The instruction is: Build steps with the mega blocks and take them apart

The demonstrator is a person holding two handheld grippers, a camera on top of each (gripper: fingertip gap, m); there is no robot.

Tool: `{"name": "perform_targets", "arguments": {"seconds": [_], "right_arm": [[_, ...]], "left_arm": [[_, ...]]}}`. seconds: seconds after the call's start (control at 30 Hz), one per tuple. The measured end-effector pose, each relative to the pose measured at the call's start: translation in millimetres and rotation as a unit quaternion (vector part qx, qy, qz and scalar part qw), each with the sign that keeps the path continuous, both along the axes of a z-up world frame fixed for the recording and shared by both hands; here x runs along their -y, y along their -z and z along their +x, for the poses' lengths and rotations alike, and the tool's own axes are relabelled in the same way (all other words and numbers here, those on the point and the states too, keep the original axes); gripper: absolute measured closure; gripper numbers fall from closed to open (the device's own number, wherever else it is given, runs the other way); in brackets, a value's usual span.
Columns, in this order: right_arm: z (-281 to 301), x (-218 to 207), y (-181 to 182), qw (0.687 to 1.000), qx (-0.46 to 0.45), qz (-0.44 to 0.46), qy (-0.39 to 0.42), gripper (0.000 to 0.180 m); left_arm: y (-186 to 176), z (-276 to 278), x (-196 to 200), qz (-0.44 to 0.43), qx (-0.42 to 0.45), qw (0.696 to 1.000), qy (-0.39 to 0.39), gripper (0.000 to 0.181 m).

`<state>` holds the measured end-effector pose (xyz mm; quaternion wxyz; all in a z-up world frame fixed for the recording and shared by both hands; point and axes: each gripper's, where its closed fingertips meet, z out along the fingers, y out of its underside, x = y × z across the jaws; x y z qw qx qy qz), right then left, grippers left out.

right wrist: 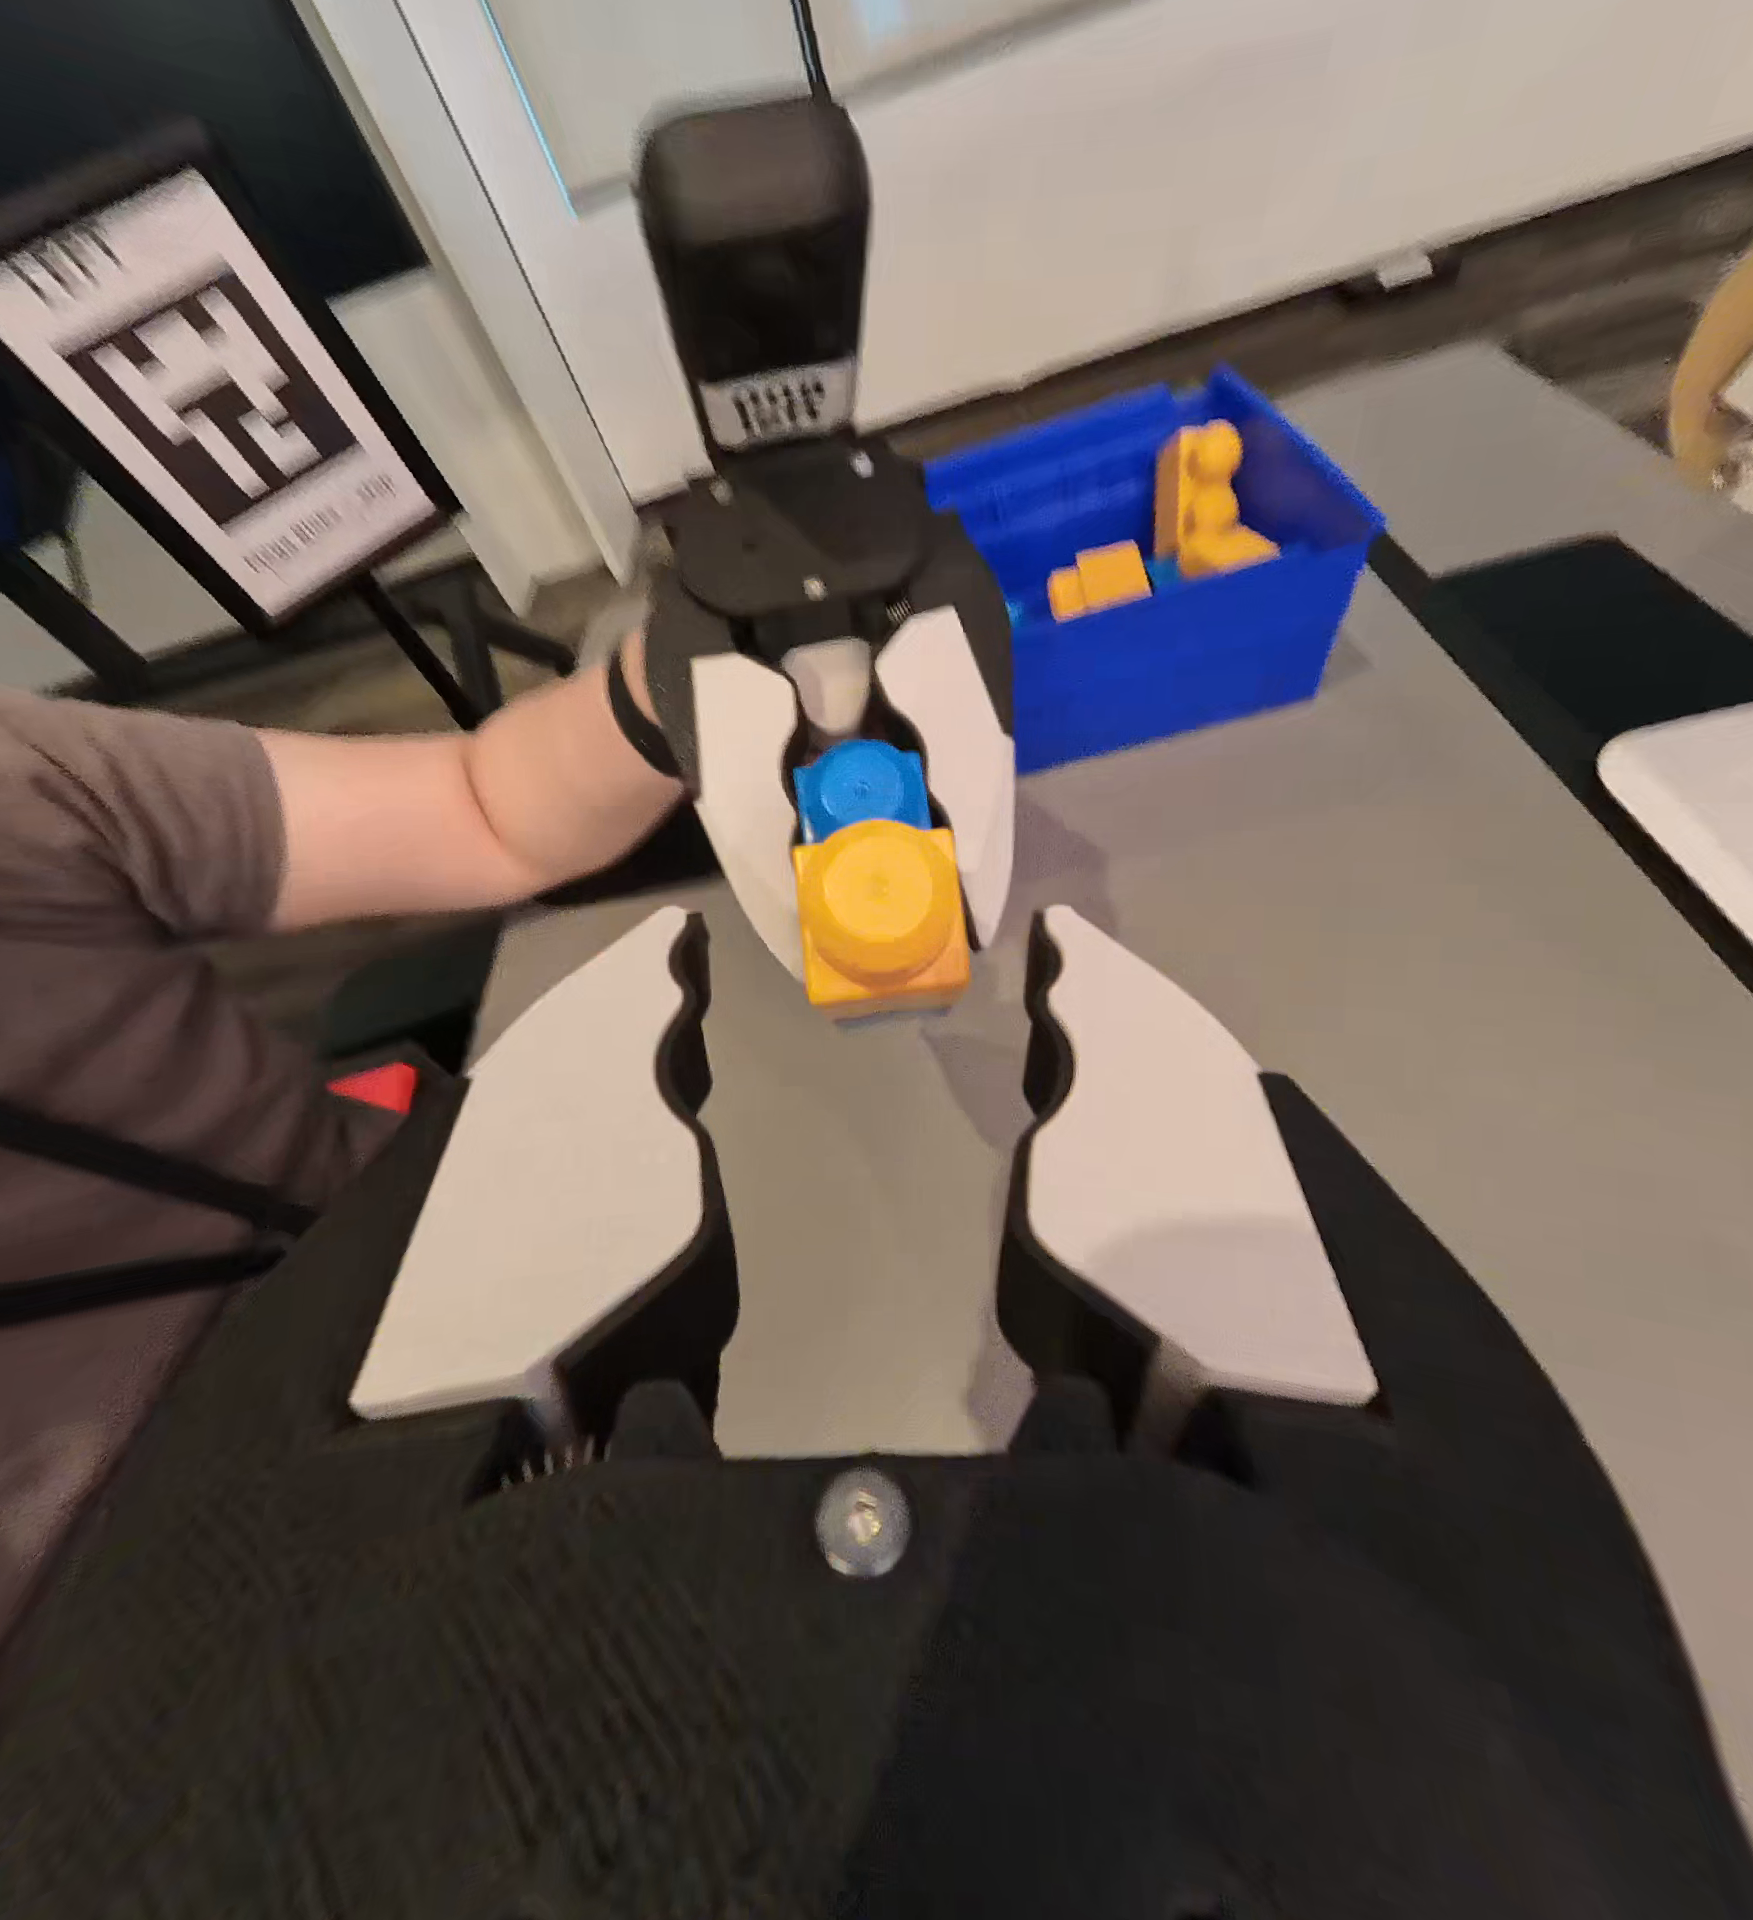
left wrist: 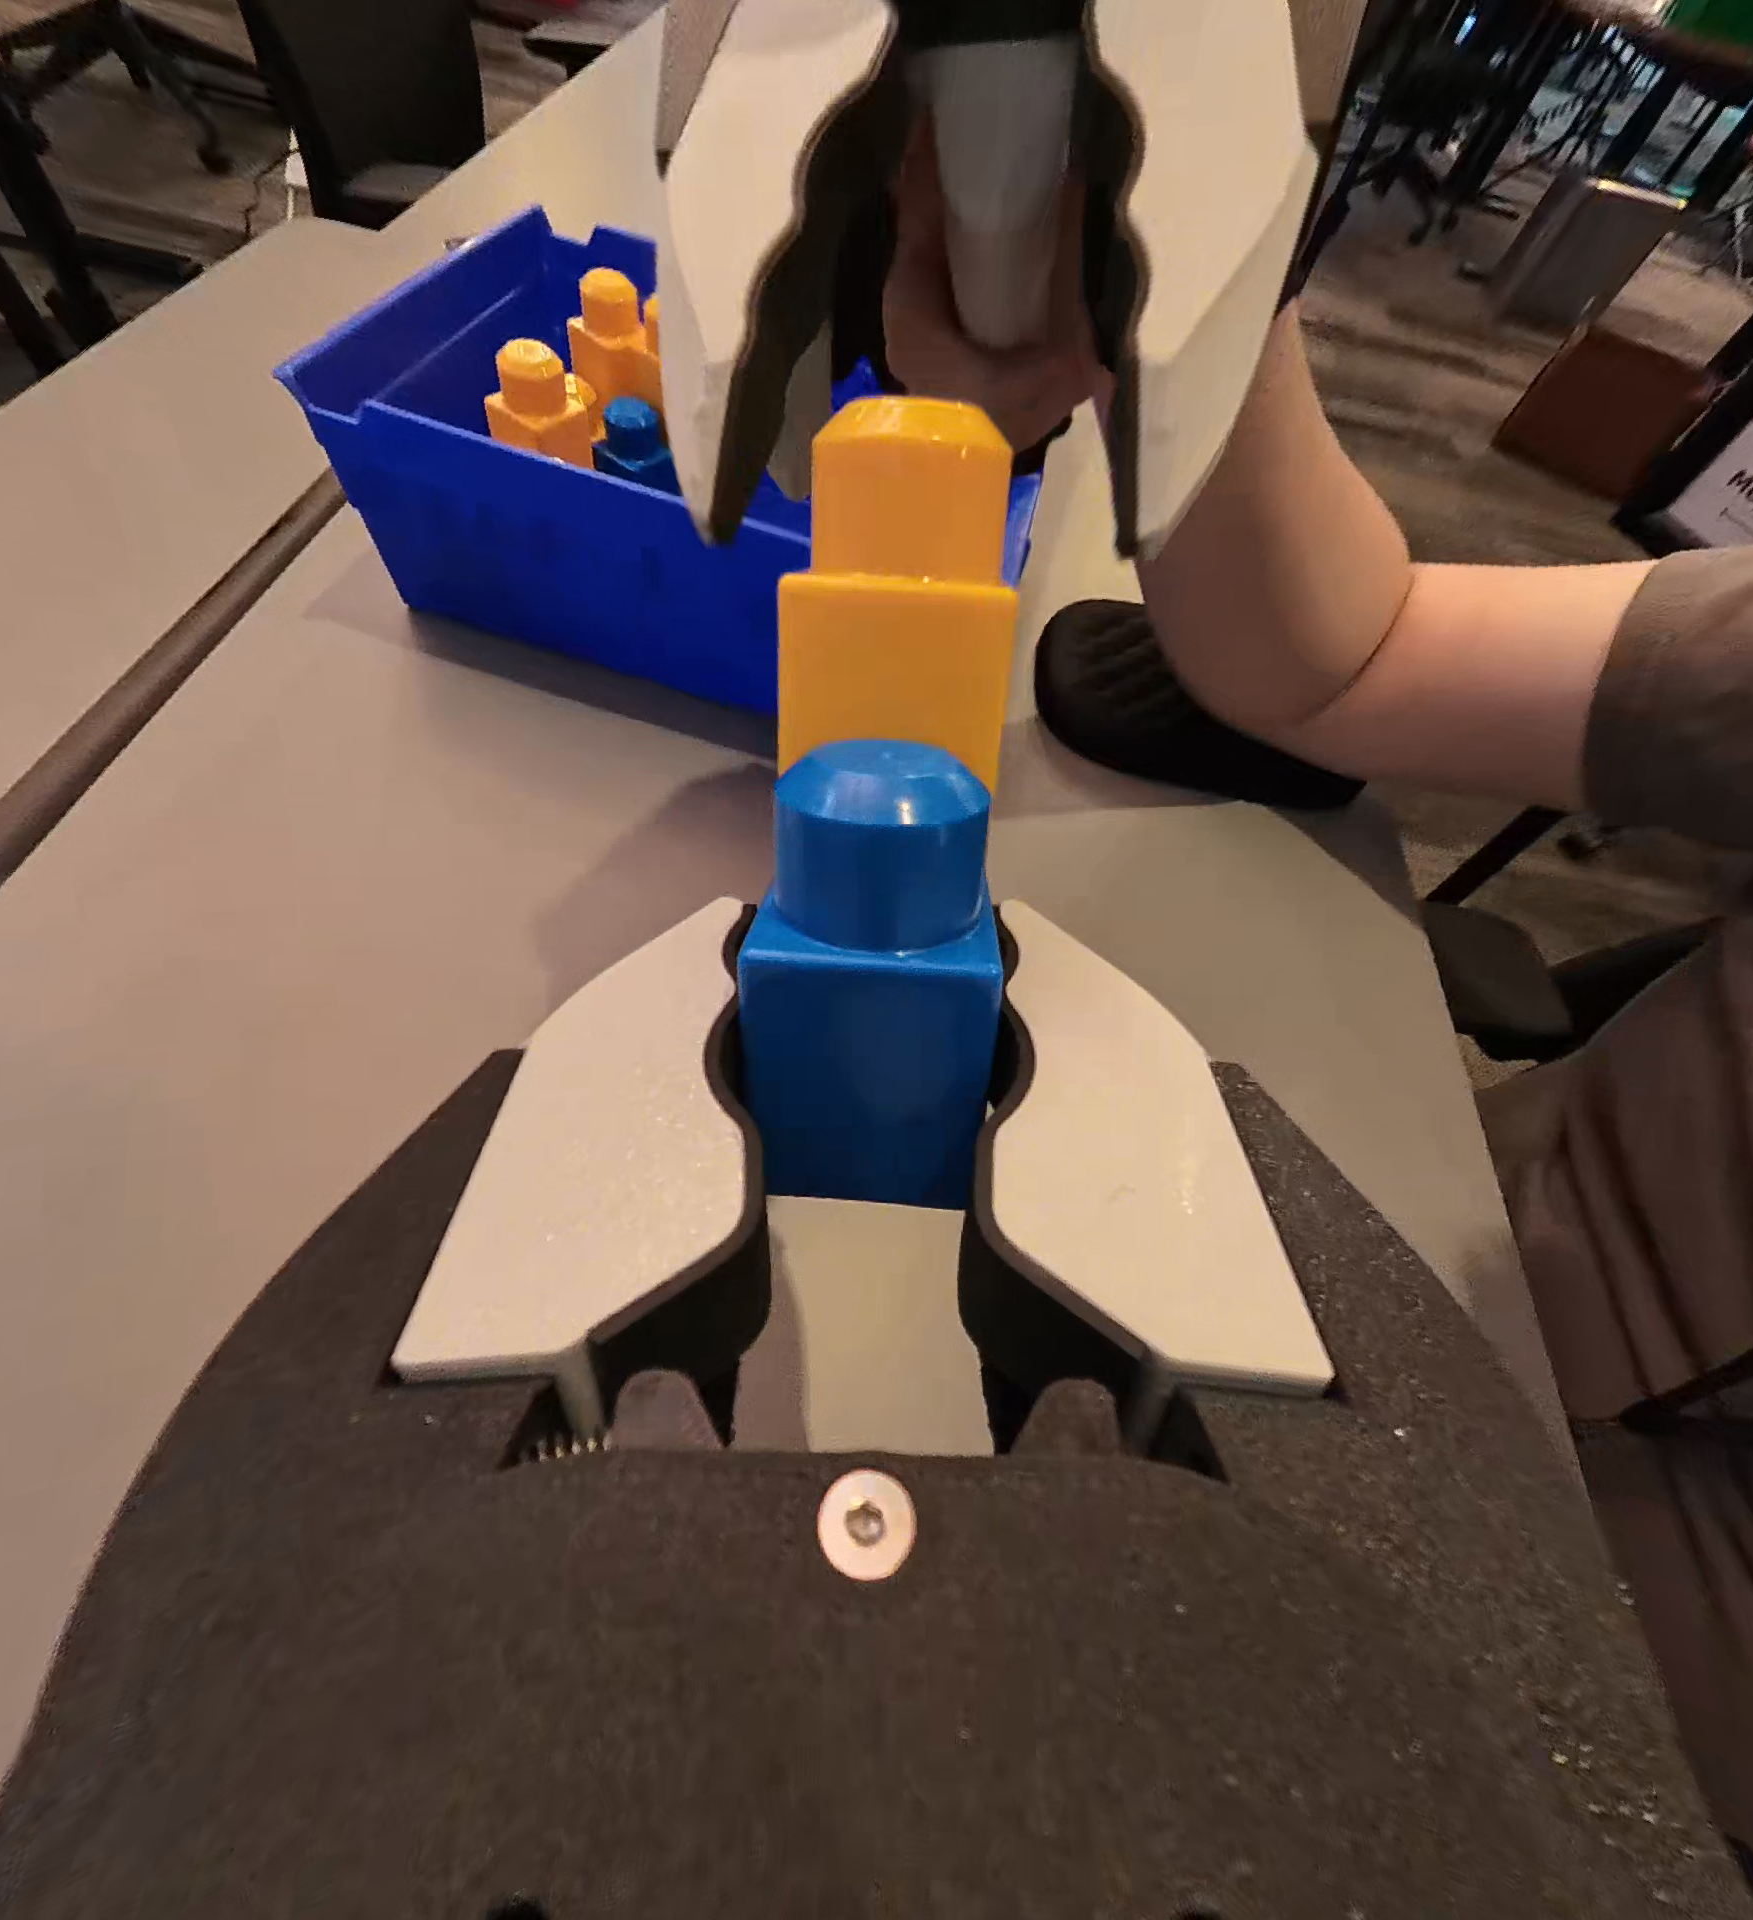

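The left gripper (left wrist: 870,997) is clamping the blue block (left wrist: 870,1049) above the grey table (left wrist: 280,935), with the orange block (left wrist: 898,623) seemingly joined just ahead. The right gripper (right wrist: 867,966) is hanging wide open, empty, near the orange block's stud. More blocks are lying in the blue bin (left wrist: 498,551) beyond.

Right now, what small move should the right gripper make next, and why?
Probably close the right gripper on the orange block. It is open with a finger on each side of that block, while the left gripper already clamps the blue block beside it.
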<state>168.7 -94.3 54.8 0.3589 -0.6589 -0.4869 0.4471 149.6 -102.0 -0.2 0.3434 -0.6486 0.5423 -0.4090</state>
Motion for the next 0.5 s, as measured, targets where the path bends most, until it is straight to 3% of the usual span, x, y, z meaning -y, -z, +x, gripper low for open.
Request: {"name": "perform_targets", "arguments": {"seconds": [0.17, 0.23, 0.5], "right_arm": [[-3, 5, 24, 0.997, 0.071, 0.005, -0.016, 0.131], [-3, 7, 27, 0.997, 0.077, 0.005, -0.026, 0.145], [0, 16, 40, 0.991, 0.121, 0.017, -0.055, 0.145]], "left_arm": [[7, 2, 5, -0.011, -0.013, 1.0, 0.013, 0.14], [9, 2, 7, -0.013, -0.019, 1.0, 0.02, 0.14], [12, 3, 14, -0.028, -0.027, 0.999, 0.038, 0.14]]}}
